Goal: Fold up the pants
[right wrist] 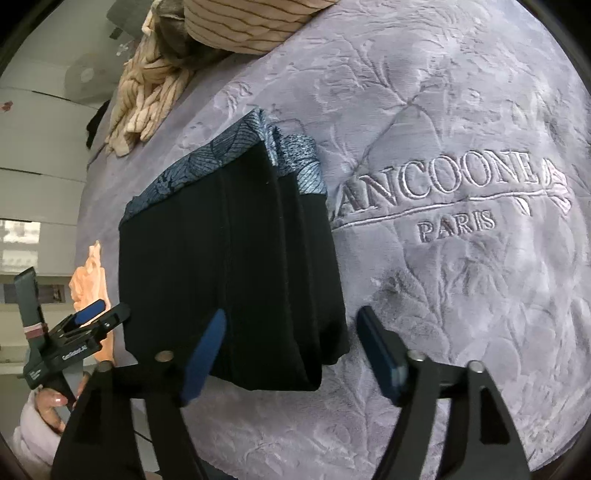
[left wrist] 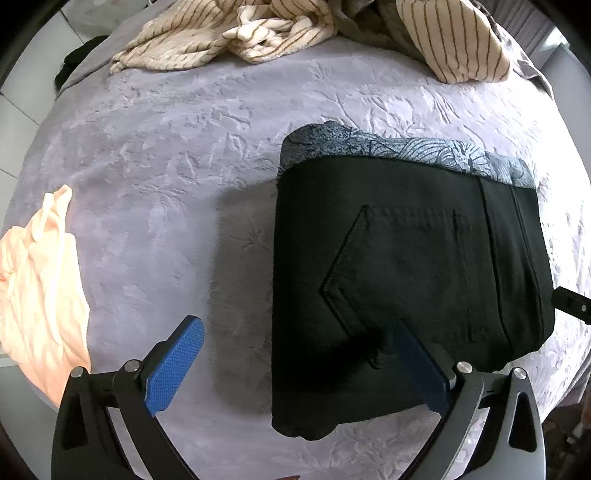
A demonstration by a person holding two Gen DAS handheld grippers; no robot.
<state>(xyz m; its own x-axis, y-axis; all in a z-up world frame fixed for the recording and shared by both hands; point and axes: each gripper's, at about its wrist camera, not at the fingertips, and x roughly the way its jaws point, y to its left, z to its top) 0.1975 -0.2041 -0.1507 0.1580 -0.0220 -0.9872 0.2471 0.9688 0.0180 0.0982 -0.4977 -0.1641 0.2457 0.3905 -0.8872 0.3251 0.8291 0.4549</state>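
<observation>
The left gripper (left wrist: 299, 363) points straight down over the bed, its jaws spread as wide as they go and holding nothing. One blue pad (left wrist: 177, 365) hangs over bare blanket at about 7 o'clock in the left wrist view; the other pad (left wrist: 419, 363) hangs over the near edge of the folded black pants (left wrist: 410, 273), around the pointed back pocket. Whether that pad brushes the cloth I cannot tell.

The right gripper (right wrist: 291, 354) tilts down at the same bundle from the other side, its jaws well apart and gripping nothing. In the right wrist view the left-hand pad (right wrist: 205, 358) lies over the lower edge of the black pants (right wrist: 229, 266), while the other pad (right wrist: 382, 354) is off the cloth, over the blanket just beside the pants' folded corner. So that corner sits between the open jaws, unclamped.

The pants lie as a squat, stacked rectangle on the lilac embossed blanket (left wrist: 184, 177), with a strip of blue-grey leaf-printed fabric (left wrist: 406, 151) showing along their far edge, toward 12 o'clock. Stitched lettering (right wrist: 447, 201) on the blanket sits at 3 o'clock of the pants in the right wrist view.

Farther out, a peach garment (left wrist: 40, 291) is crumpled at 9 o'clock near the bed's edge, and cream striped bedding (left wrist: 280, 29) is heaped at 12 o'clock. In the right wrist view, at 8 o'clock, a hand (right wrist: 51, 402) in a pale sleeve grips the left tool's handle.
</observation>
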